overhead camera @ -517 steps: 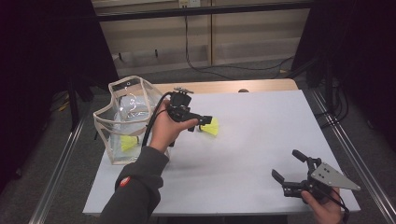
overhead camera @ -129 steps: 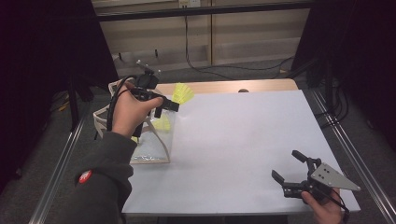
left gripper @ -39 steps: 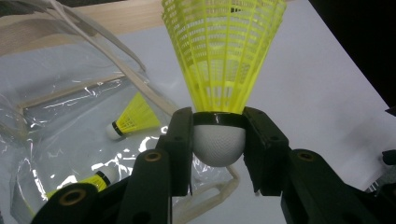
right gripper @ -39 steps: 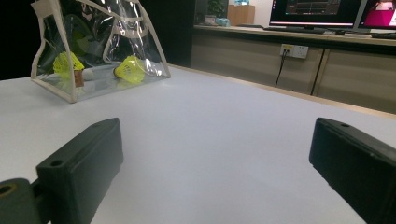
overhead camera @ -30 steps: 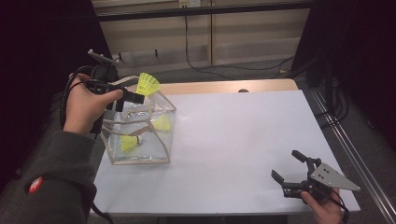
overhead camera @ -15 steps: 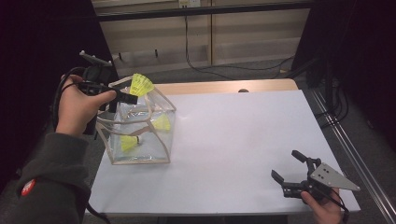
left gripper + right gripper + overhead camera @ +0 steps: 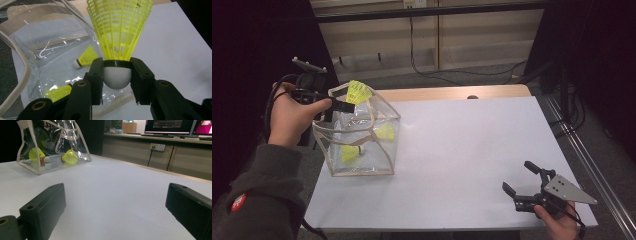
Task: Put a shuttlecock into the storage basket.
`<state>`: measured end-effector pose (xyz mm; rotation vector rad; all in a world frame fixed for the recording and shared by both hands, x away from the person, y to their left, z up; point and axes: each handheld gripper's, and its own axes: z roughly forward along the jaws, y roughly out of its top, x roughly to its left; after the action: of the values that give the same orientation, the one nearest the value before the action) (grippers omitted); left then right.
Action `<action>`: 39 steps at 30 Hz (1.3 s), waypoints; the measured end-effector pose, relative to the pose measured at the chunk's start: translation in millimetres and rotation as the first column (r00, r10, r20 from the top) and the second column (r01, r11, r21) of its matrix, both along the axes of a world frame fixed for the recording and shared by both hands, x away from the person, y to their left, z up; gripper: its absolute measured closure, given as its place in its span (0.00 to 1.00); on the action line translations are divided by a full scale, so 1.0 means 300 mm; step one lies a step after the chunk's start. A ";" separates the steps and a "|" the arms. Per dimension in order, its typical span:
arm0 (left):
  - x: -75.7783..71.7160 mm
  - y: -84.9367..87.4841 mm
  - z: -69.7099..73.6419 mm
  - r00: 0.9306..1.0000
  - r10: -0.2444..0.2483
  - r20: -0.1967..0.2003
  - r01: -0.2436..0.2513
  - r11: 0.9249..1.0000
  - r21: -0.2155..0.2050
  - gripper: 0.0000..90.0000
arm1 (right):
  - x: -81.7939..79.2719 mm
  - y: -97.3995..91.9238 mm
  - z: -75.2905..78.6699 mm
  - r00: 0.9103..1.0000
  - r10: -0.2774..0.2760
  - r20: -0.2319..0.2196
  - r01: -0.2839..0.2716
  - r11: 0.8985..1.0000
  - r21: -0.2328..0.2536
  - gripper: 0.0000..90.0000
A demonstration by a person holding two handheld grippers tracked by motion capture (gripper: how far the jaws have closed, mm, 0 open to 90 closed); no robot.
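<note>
Two yellow shuttlecocks already lie inside my clear bag (image 7: 362,145) near the counter's (image 7: 462,150) left edge: one (image 7: 385,132) against its right wall, one (image 7: 349,153) low at the front. My left tool (image 7: 343,106) pinches a third shuttlecock (image 7: 117,32) by its white cork, skirt up, just above the bag's open mouth. What is left, I judge, is lowering and dropping it in. My right tool (image 7: 519,192) rests spread and empty near the front right corner.

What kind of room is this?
Probably an office or lab set up for recording: a plain white table, computer monitors on a long wooden counter, and cables trailing over the floor.
</note>
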<state>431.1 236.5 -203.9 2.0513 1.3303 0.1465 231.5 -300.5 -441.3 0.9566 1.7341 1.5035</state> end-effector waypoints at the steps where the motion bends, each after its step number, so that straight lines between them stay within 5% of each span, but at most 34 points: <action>1: -0.001 0.001 -0.002 1.000 0.011 0.003 -0.011 1.000 -0.001 0.72 | 0.000 0.000 0.000 1.000 0.000 0.001 0.000 1.000 -0.001 0.03; 39: 0.008 0.056 -0.055 0.997 0.078 0.007 -0.078 0.996 0.050 0.72 | 0.000 0.000 0.000 1.000 0.000 0.002 0.000 1.000 -0.001 0.03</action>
<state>433.6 253.3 -220.4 2.0401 1.4173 0.2220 231.5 -300.5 -441.2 0.9540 1.7335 1.5034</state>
